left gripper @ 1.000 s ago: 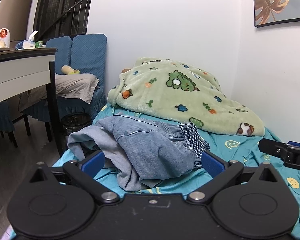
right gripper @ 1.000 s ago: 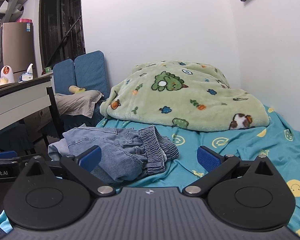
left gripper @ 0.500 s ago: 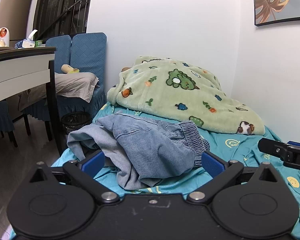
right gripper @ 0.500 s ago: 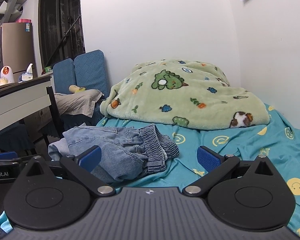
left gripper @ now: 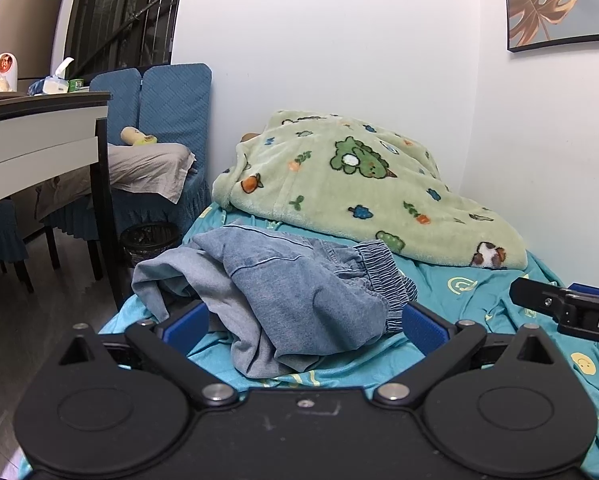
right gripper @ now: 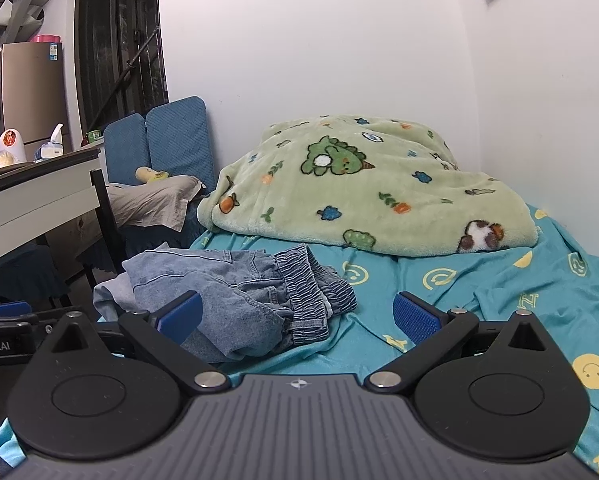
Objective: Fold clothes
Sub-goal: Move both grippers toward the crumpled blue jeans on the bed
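A crumpled pair of light blue denim pants (left gripper: 291,292) with an elastic waistband lies in a heap on the teal bed sheet (left gripper: 471,292). My left gripper (left gripper: 305,326) is open and empty, held just in front of the heap, its blue pads either side of it. The pants also show in the right wrist view (right gripper: 235,296), lying to the left. My right gripper (right gripper: 297,318) is open and empty, with its left pad in front of the pants and its right pad over the bare sheet (right gripper: 499,280). The right gripper's tip shows at the left wrist view's right edge (left gripper: 555,306).
A green cartoon blanket (left gripper: 359,184) is bunched at the head of the bed against the white wall. To the left stand a white desk (left gripper: 35,136), blue covered chairs (left gripper: 167,104) with a grey cloth, and a dark bin (left gripper: 149,240) on the floor.
Both views have shifted very slightly; the pants and blanket sit a little higher in frame. Both grippers stay open and nothing was taken hold of.
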